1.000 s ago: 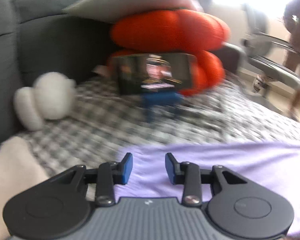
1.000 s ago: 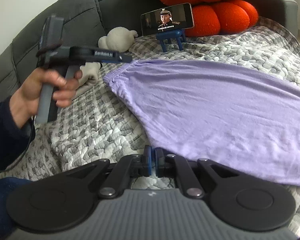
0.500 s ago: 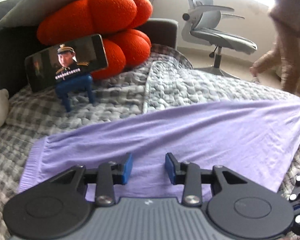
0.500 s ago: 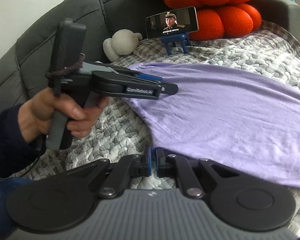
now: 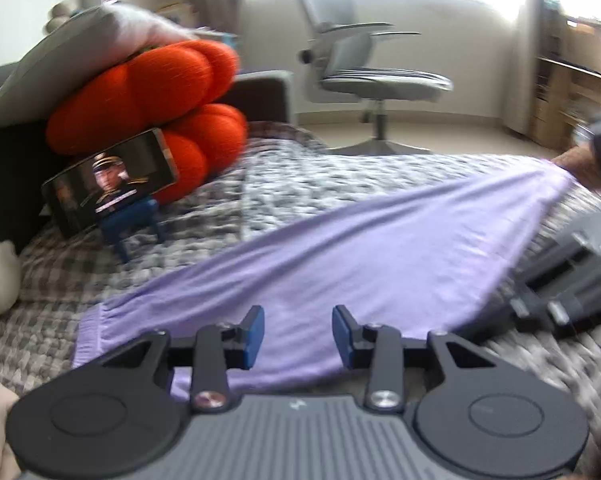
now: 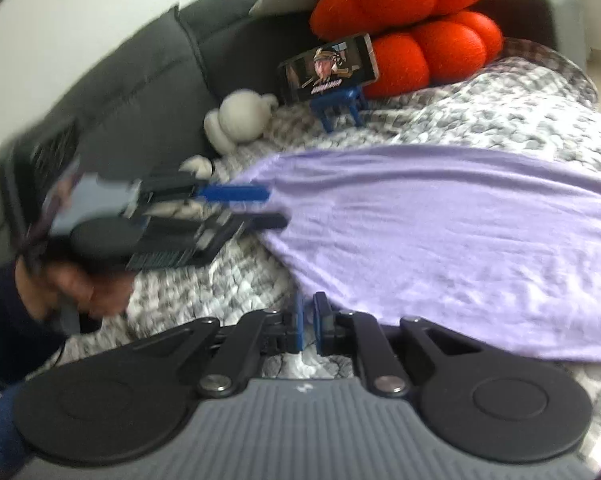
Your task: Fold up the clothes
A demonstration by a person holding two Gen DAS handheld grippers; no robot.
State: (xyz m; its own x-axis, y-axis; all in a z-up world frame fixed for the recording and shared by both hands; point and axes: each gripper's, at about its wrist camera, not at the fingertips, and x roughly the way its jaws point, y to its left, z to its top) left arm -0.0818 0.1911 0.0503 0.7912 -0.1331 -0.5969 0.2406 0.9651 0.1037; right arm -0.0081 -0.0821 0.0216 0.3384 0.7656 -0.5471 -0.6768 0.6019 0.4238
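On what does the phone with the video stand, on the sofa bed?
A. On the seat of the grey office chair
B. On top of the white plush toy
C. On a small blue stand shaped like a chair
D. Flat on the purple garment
C: the phone sits in landscape on a small blue stand with legs, on the grey patterned blanket in front of the orange cushion, apart from the purple garment.

Counts, both wrist views: 1 lilac garment (image 6: 440,232) spread on 1 grey-and-white quilt (image 6: 520,120). 2 handheld grippers: left gripper (image 5: 298,334), right gripper (image 6: 309,322). 1 phone (image 6: 327,69) on 1 blue stand (image 6: 338,106). 1 orange lobed cushion (image 6: 412,20), 1 grey pillow (image 5: 80,52), 1 white plush toy (image 6: 240,120). 1 dark grey sofa (image 6: 140,80). 1 office chair (image 5: 364,68).
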